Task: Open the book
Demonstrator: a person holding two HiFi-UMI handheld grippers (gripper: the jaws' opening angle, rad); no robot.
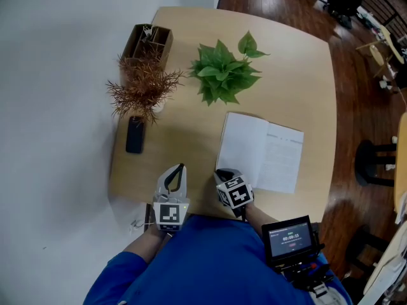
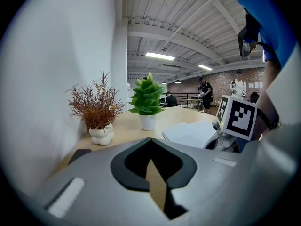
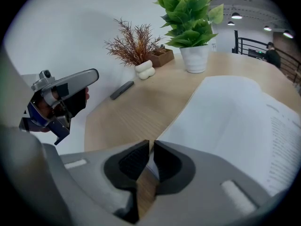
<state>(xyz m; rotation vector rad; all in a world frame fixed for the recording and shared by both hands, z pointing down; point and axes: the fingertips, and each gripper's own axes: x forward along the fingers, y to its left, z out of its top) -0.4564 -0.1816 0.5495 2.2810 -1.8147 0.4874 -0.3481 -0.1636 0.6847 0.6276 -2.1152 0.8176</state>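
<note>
The book (image 1: 261,151) lies open on the wooden table (image 1: 305,75), its white pages facing up; it also shows in the right gripper view (image 3: 235,121). My right gripper (image 1: 219,172) points down at the book's near left corner. Its jaws (image 3: 151,142) stand a narrow slit apart, and a sliver of the page corner shows in the slit without being pinched. My left gripper (image 1: 181,166) hovers over the table's near edge to the left of the book. Its tips (image 2: 150,140) meet with nothing between them.
A green potted plant (image 1: 222,72) stands behind the book. A dried brown plant in a white vase (image 1: 143,84), a wooden box (image 1: 147,41) and a black phone (image 1: 135,134) line the table's left side. A small screen (image 1: 291,239) hangs at the person's waist.
</note>
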